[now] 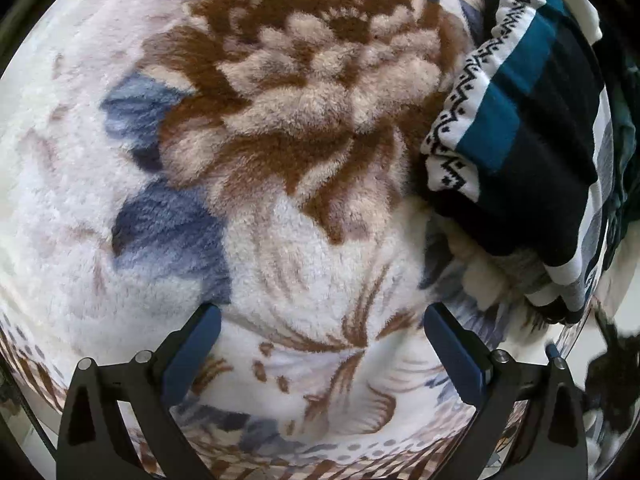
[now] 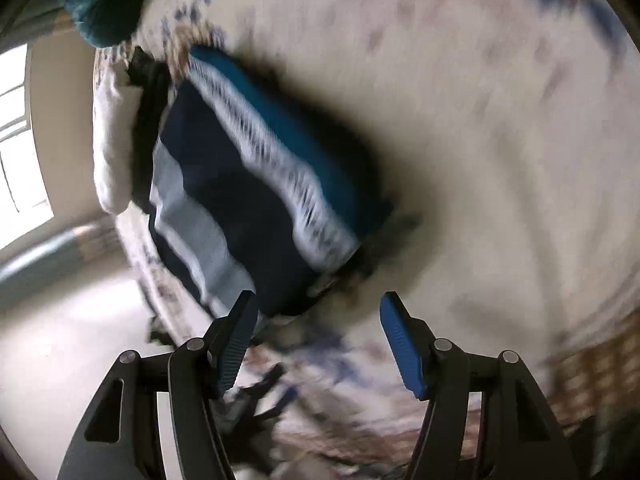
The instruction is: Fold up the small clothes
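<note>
Resting surface: fleece blanket (image 1: pixel 280 208), cream with brown and blue floral print.
Garment: folded striped garment (image 1: pixel 532 152), navy, teal and white bands with a zigzag trim; lies on the blanket near its edge, well right of the left gripper.
Left gripper (image 1: pixel 322 320): jaws spread wide, nothing between them, over bare blanket.
Right gripper (image 2: pixel 318 306): jaws apart, empty, just beside the garment's near corner.
Right view: motion-blurred.
Background: dark green cloth (image 2: pixel 102 4) beyond the garment.
</note>
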`<control>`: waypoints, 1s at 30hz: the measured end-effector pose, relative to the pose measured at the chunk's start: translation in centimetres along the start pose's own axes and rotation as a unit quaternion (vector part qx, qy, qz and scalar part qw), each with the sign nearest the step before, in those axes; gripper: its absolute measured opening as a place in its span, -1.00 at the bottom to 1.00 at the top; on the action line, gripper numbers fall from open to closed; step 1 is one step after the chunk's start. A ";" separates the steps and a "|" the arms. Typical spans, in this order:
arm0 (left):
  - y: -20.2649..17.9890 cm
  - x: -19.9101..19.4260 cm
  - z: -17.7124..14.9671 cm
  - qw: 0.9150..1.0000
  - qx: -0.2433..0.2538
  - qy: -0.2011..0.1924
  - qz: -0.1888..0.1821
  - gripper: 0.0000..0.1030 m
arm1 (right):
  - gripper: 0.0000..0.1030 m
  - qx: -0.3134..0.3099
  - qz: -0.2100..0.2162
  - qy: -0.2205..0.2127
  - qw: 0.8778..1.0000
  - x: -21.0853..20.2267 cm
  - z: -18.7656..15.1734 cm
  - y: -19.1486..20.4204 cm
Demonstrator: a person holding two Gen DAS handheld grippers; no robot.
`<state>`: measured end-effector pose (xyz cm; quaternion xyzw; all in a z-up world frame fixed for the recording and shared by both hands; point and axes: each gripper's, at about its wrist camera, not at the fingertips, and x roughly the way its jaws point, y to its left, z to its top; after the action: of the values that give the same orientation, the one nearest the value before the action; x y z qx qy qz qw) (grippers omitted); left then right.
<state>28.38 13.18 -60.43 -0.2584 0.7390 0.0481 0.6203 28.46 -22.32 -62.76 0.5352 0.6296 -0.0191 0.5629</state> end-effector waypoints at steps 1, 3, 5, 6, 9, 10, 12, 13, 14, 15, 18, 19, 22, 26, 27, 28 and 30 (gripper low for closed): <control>0.0 0.1 0.1 1.000 0.002 0.001 0.000 1.00 | 0.28 0.022 0.012 0.006 1.000 1.7 -0.1 -0.1; 0.1 0.2 0.2 1.000 0.003 0.003 0.000 1.00 | 0.26 0.057 0.039 0.007 0.998 4.5 -0.2 -0.2; -0.2 0.5 0.2 1.000 0.001 0.002 -0.002 1.00 | -0.67 0.094 0.058 0.002 0.994 6.9 -0.1 0.0; -0.2 0.6 0.1 1.000 0.000 0.002 -0.004 1.00 | -0.65 0.107 0.068 -0.003 0.992 7.7 -0.1 0.4; -0.4 1.0 -0.2 1.000 -0.002 0.000 -0.013 1.00 | -0.68 -0.022 0.072 -0.042 0.996 6.5 -0.5 4.9; -0.4 1.0 -0.2 1.000 -0.001 0.001 -0.016 1.00 | -0.68 -0.107 0.056 -0.066 0.990 5.3 -1.2 7.0; -0.3 1.0 -0.2 1.000 0.000 0.001 -0.019 1.00 | -0.68 -0.215 0.000 -0.092 0.972 4.7 -2.2 8.8; -0.2 0.8 -0.1 1.000 -0.002 0.003 -0.022 1.00 | -0.65 -0.258 -0.047 -0.085 0.961 5.4 -2.5 8.9; 0.2 0.3 -0.2 1.000 -0.007 0.000 -0.029 1.00 | -0.59 -0.255 -0.067 -0.064 0.962 6.1 -2.3 8.2; 0.8 -0.3 0.0 0.999 -0.011 -0.004 -0.035 1.00 | -0.38 -0.224 -0.072 -0.029 0.972 6.9 -1.8 6.8; 1.2 -3.9 1.0 0.998 -0.018 -0.034 -0.050 1.00 | -0.01 -0.110 -0.030 -0.005 0.993 5.8 -1.8 3.1; 1.0 -5.5 1.8 0.997 -0.010 -0.050 -0.057 1.00 | -0.01 -0.089 -0.017 -0.007 0.996 5.0 -2.4 2.3; -0.8 -9.1 5.9 0.994 0.051 -0.085 -0.048 1.00 | -0.01 -0.047 0.011 -0.012 0.999 4.0 -4.4 1.5; -5.2 -10.2 12.8 0.981 0.159 -0.110 -0.023 1.00 | -0.01 -0.004 0.043 -0.002 0.999 5.9 -6.4 2.6; -6.2 -9.8 14.0 0.978 0.178 -0.106 -0.030 1.00 | -0.01 -0.003 0.049 -0.003 0.999 6.8 -7.0 3.5; -7.5 -9.1 15.5 0.975 0.198 -0.097 -0.025 1.00 | -0.01 -0.006 0.050 -0.003 0.999 7.9 -7.4 4.5; -9.6 -7.6 18.4 0.970 0.229 -0.074 -0.016 1.00 | -0.01 -0.011 0.042 -0.009 0.999 10.5 -7.7 7.1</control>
<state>49.79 14.59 -55.03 -0.1170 0.6779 -0.1139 0.7168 30.24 -7.62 -63.45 0.5544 0.6019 0.0065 0.5747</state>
